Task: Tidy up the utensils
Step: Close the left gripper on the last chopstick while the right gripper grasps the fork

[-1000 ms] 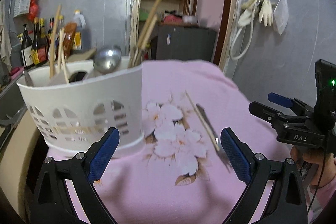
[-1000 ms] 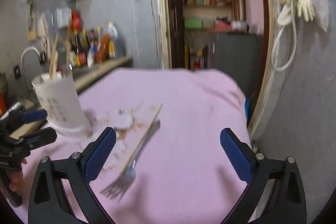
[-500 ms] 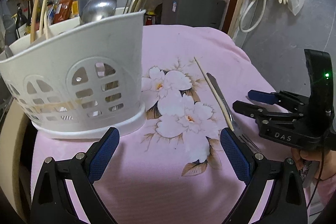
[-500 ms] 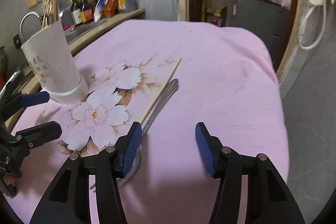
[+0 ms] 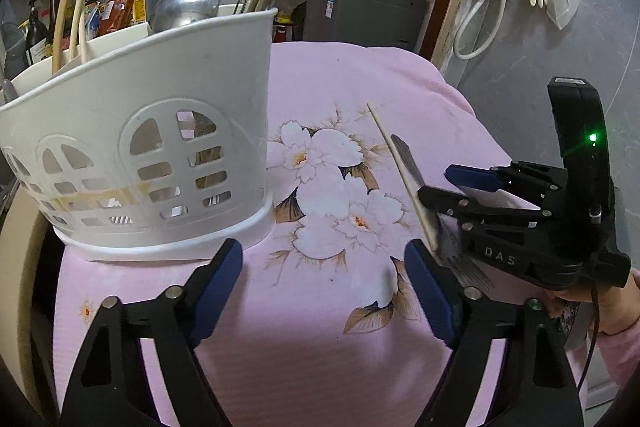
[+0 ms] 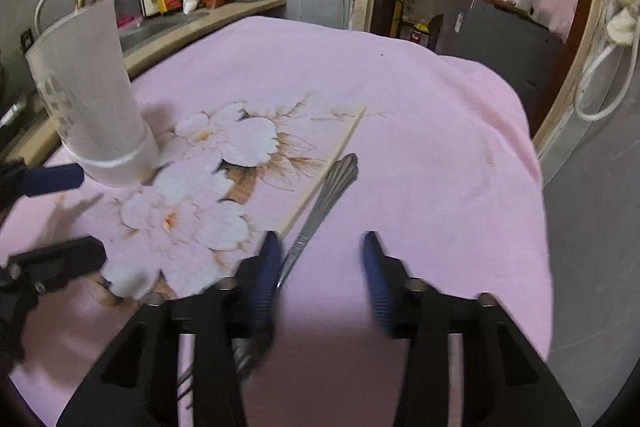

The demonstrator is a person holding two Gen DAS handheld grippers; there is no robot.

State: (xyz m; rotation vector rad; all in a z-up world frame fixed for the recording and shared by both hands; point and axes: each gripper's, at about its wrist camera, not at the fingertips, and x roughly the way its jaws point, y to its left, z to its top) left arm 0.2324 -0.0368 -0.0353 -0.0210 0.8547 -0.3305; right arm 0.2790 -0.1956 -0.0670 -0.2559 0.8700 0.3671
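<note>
Fork and a single chopstick lie side by side on the pink flowered cloth, well apart from the white utensil holder, which already bristles with chopsticks and a metal ladle. The step in hand looks to be the pickup of the fork. The right gripper is low over the cloth with its jaws partly apart, the fork's handle running in between them close against the left pad, the chopstick just outside that pad. The frame is blurred there, so whether the pad already touches the metal is hard to say; I would guess not quite. The left gripper hangs with its jaws wide apart, holding nothing, in front of the holder's base.

Next, as I judge it, the right jaws need to close squarely on the fork's handle without catching the chopstick alongside, then lift and carry it to the holder and drop it in upright.
</note>
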